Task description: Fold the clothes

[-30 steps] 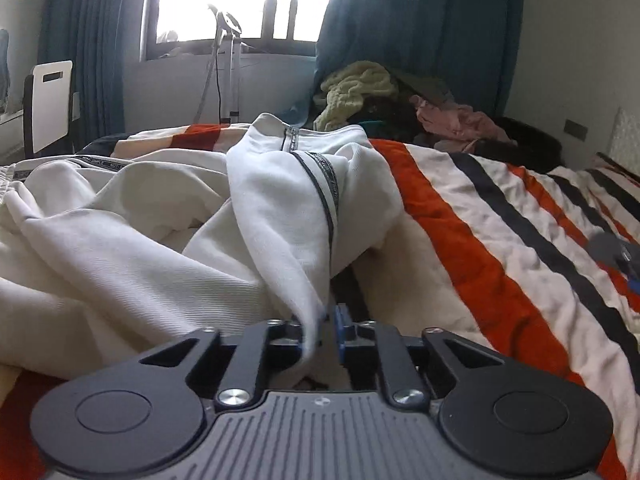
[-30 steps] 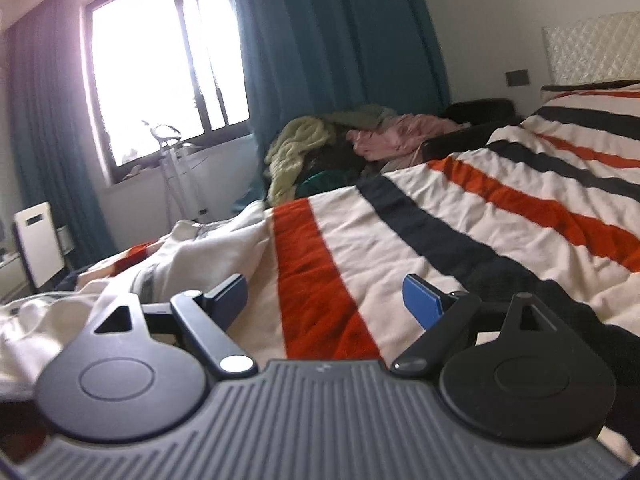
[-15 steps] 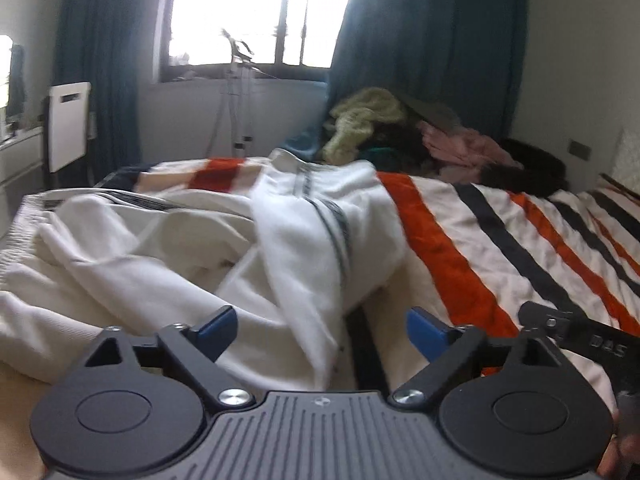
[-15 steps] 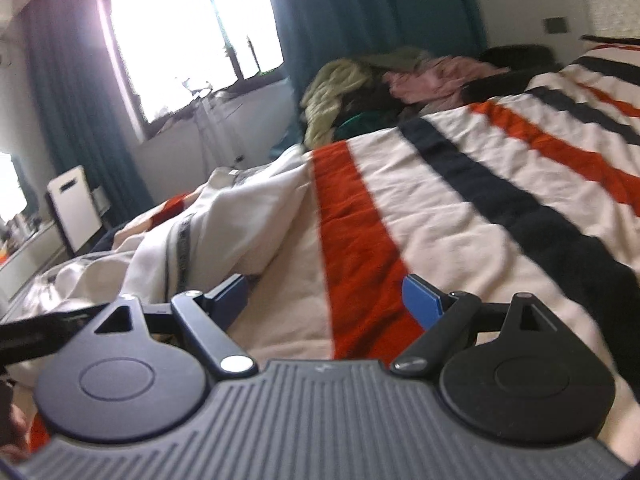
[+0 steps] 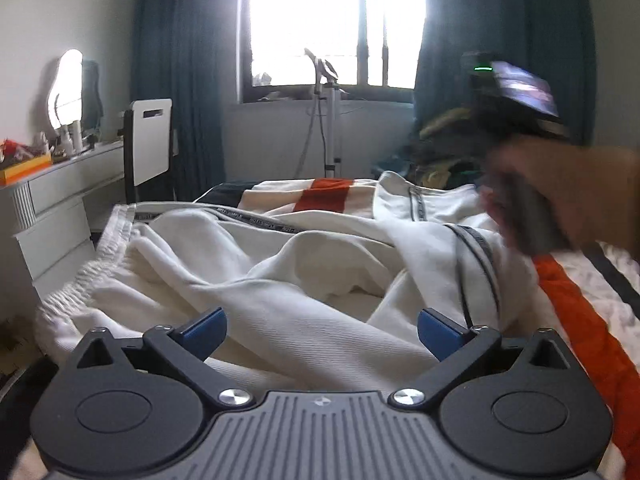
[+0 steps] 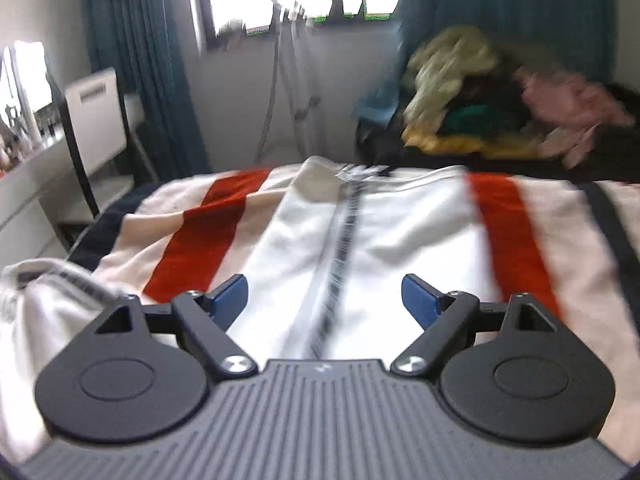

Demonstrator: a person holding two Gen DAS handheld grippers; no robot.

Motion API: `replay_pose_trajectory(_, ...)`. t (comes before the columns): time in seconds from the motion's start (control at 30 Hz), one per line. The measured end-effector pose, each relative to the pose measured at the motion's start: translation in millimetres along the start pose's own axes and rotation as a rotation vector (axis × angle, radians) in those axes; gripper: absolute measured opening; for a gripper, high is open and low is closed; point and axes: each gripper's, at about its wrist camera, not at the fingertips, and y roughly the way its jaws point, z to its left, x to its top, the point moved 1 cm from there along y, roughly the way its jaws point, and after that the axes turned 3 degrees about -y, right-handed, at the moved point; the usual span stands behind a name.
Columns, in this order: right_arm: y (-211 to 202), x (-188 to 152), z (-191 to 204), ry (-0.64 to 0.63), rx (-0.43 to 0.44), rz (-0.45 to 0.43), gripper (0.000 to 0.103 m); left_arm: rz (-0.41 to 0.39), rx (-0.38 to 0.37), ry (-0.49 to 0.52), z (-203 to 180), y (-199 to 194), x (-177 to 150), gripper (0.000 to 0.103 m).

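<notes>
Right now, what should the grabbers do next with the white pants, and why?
Probably lower the right gripper onto the white pants leg with the dark stripe and pinch it. Both grippers hold nothing, the left gripper's jaws are opening, and the pants lie crumpled on the striped blanket.

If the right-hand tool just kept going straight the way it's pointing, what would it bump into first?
Most likely the white garment spread on the striped bed: the right tool points along its dark zip strip, jaws open. The picture is blurred, so depth is uncertain.

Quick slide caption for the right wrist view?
Open right gripper above white trousers with dark side stripe on striped bedspread.
</notes>
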Motion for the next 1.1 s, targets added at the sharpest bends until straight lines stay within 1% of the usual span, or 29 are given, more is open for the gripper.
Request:
replay_pose_trajectory(0.07,47.8,23.8,13.7,-0.013,0.018,0.046,0.084,0.023,0.000,-0.024,3.5,16.1,-6.1,0.102)
replay_pose_trajectory(0.13,85.8,35.4,25.8,-0.042,-0.005,0.060,0.082,0.042,-0.002,-0.059,6.4,29.8,-10.2,0.102)
replay_pose_trajectory(0.2,123.4,46.0,37.7,-0.070,-0.029,0.075,0.077,0.030,-0.006,-0.088,8.2,39.5,-13.2,0.102)
replay_pose_trajectory(0.23,139.4,47.1,42.2,-0.080,-0.047,0.085,0.076,0.023,0.003,-0.093,8.3,42.7,-14.1,0.102)
replay_pose_trajectory(0.27,151.2,46.9,44.7,-0.086,-0.057,0.090,0.076,0.015,0.013,-0.100,9.4,46.1,-15.3,0.102)
replay_pose_trajectory(0.3,161.8,45.8,46.5,-0.088,-0.067,0.092,0.074,0.008,0.023,-0.112,11.0,49.2,-16.3,0.102)
replay_pose_trajectory(0.33,170.6,44.6,46.7,-0.087,-0.072,0.097,0.061,0.006,0.029,-0.123,12.3,51.4,-17.5,0.102)
replay_pose_trajectory(0.37,178.6,43.2,47.0,-0.088,-0.078,0.101,0.054,0.005,0.036,-0.133,13.5,53.5,-18.3,0.102)
replay_pose_trajectory(0.4,183.3,41.0,48.1,-0.098,-0.087,0.102,0.038,0.007,0.043,-0.139,14.6,55.6,-18.5,0.102)
replay_pose_trajectory(0.43,184.6,38.2,49.4,-0.121,-0.100,0.095,0.015,0.010,0.050,-0.144,15.6,57.7,-18.7,0.102)
replay_pose_trajectory(0.47,182.7,36.4,50.2,-0.141,-0.116,0.083,0.007,0.012,0.058,-0.150,16.7,59.8,-18.9,0.102)
replay_pose_trajectory(0.57,154.2,39.4,43.8,-0.126,-0.133,0.006,0.006,0.034,0.059,-0.146,16.7,61.8,-18.0,0.102)
replay_pose_trajectory(0.67,104.6,51.6,25.5,-0.106,-0.166,-0.066,0.005,0.047,0.053,-0.151,18.0,61.2,-13.4,0.102)
replay_pose_trajectory(0.77,46.4,66.7,0.5,-0.070,-0.206,-0.142,0.005,0.019,0.077,-0.187,21.9,48.5,-9.6,0.102)
replay_pose_trajectory(0.87,-21.8,75.9,-37.1,0.002,-0.257,-0.221,0.005,-0.020,0.078,-0.202,23.8,32.3,-4.9,0.102)
replay_pose_trajectory(1.0,-110.5,54.3,-98.5,0.117,-0.309,-0.285,0.005,-0.077,0.065,-0.207,23.6,10.0,2.1,0.102)
replay_pose_trajectory(1.07,-154.1,42.2,-129.5,0.178,-0.334,-0.319,0.005,-0.087,0.056,-0.197,20.1,2.7,4.2,0.102)
replay_pose_trajectory(1.1,-173.3,30.3,-146.0,0.219,-0.345,-0.342,0.005,-0.089,0.052,-0.191,17.9,-1.1,4.8,0.102)
